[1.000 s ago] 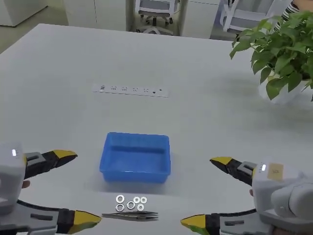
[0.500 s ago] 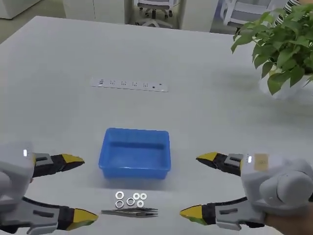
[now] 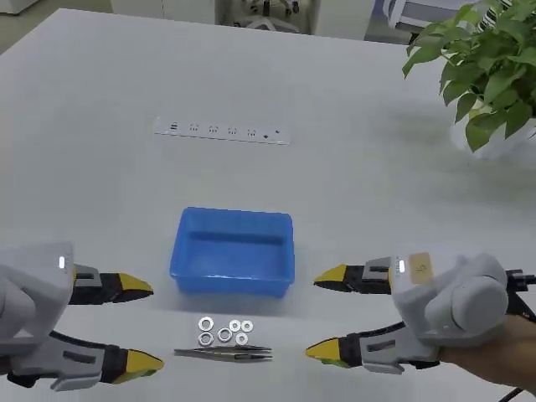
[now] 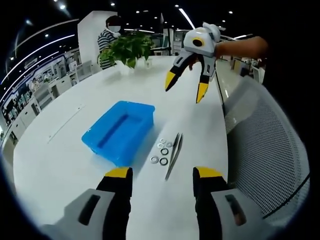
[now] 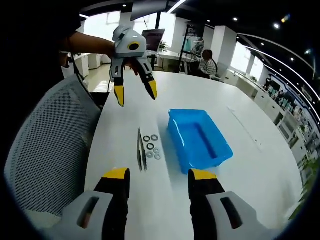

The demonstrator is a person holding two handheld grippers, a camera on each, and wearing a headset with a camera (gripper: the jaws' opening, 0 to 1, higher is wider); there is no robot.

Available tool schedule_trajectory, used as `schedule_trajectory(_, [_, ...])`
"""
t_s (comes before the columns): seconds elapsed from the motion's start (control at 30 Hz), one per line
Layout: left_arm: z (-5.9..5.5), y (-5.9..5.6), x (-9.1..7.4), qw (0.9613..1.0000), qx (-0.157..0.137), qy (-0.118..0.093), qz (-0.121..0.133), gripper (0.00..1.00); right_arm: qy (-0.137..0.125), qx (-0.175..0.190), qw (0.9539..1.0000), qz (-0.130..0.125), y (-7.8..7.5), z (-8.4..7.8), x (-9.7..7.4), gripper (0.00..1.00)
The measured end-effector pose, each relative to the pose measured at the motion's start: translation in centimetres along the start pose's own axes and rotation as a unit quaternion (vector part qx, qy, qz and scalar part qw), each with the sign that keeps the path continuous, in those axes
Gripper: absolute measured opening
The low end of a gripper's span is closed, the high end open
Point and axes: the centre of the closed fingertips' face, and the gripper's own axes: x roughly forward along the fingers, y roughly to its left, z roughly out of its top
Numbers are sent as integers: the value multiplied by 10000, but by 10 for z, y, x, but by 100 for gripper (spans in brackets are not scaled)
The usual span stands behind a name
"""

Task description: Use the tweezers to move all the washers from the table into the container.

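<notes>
Several small metal washers (image 3: 224, 331) (image 4: 162, 153) (image 5: 152, 146) lie in a cluster on the white table, just in front of the blue container (image 3: 233, 252) (image 4: 118, 131) (image 5: 198, 138). Steel tweezers (image 3: 224, 353) (image 4: 173, 154) (image 5: 141, 155) rest flat beside the washers, on the side nearer me. My left gripper (image 3: 144, 323) (image 4: 162, 174) hovers open at the left of the washers. At their right, my right gripper (image 3: 325, 313) (image 5: 155, 174) is open too. Neither touches anything.
A white power strip (image 3: 222, 131) lies farther back on the table. A potted green plant (image 3: 486, 63) stands at the far right. A mesh chair back (image 4: 270, 145) (image 5: 42, 145) sits at the table's near edge. Bare table surrounds the container.
Both grippers have drawn inward toward the washers and tweezers. The head camera has tilted slightly, shifting the scene.
</notes>
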Motion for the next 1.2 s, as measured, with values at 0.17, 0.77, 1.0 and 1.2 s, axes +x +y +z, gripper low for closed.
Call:
schedule_trajectory(0.17, [-5, -1, 6, 9998, 89, 105, -109, 48, 76, -85, 9998, 144, 2, -1, 10, 42])
schedule_trajectory(0.77, [-22, -12, 30, 9966, 350, 486, -566, 27, 354, -425, 9956, 751, 24, -7, 49, 27])
schedule_trajectory(1.0, [-30, -10, 38, 9945, 478, 650, -675, 23, 421, -424, 9943, 878, 27, -9, 60, 24])
schedule_trajectory(1.2, [-35, -9, 46, 9925, 567, 767, -771, 18, 462, -394, 9933, 988, 30, -9, 70, 22])
